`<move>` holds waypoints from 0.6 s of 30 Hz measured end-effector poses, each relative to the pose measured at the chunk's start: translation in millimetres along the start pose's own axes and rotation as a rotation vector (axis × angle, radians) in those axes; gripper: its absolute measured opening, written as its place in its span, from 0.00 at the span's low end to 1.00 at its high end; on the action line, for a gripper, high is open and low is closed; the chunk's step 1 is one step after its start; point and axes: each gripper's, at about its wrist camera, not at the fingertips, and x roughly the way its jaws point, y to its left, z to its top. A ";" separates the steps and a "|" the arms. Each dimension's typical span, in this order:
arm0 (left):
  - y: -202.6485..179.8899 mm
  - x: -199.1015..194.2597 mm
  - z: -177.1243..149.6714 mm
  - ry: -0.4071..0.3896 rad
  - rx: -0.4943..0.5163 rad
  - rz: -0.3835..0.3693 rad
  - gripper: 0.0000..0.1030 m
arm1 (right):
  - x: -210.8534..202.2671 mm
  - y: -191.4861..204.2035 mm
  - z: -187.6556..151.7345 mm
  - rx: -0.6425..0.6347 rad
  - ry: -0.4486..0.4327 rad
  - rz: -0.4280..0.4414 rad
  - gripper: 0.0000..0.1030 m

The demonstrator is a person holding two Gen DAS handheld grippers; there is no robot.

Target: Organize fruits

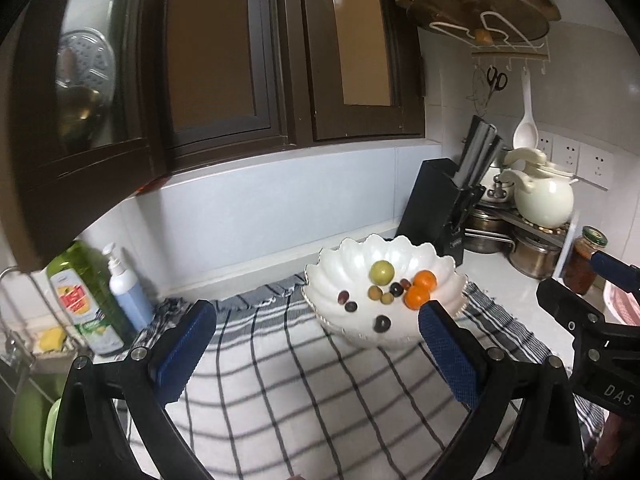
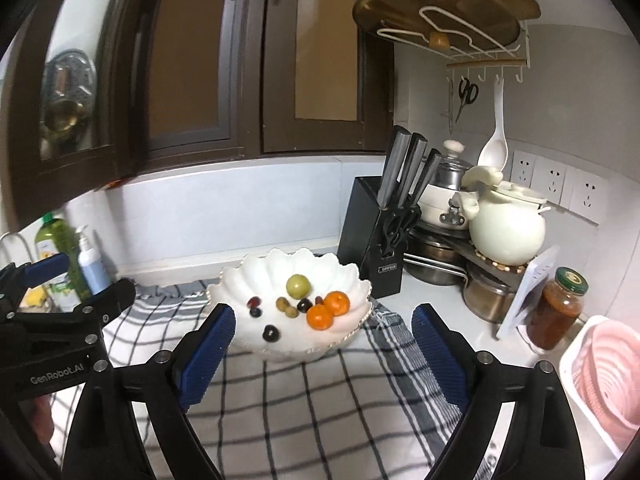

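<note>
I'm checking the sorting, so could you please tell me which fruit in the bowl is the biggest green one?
The round green fruit at the back of the white bowl; the other greenish ones are far smaller.

The bowl (image 2: 256,280) was glossy white with scalloped ribs. Inside it, two tangerines (image 2: 329,310) were bright orange, the largest round fruit (image 2: 298,285) was yellow-green, a few small ones were olive-tan, and the grapes (image 2: 271,334) were dark purple, nearly black. The cloth (image 2: 320,400) under the bowl was white with a dark grid check, turning to grey stripes at its far edge. The knife block (image 2: 366,232) was black with grey handles. The kettle (image 2: 506,232) was cream. The jar (image 2: 554,312) held red-brown contents under a green lid. The rack (image 2: 604,380) was pink. The bottle (image 1: 86,300) was green with a red and yellow label. The gripper pads (image 2: 208,352) were blue on black frames.
</note>
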 end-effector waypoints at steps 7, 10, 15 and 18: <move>-7.8 -56.3 -20.5 -0.035 -0.007 0.028 1.00 | -48.1 -4.9 -18.5 -0.011 -0.015 0.032 0.88; -11.6 -77.3 -28.2 -0.035 -0.013 0.027 1.00 | -65.5 -7.1 -25.3 -0.020 -0.020 0.043 0.88; -18.3 -109.0 -39.9 -0.053 -0.013 0.029 1.00 | -95.3 -12.3 -36.8 -0.029 -0.027 0.046 0.88; -21.8 -125.0 -44.1 -0.065 -0.007 0.039 1.00 | -112.7 -15.0 -43.5 -0.030 -0.032 0.035 0.88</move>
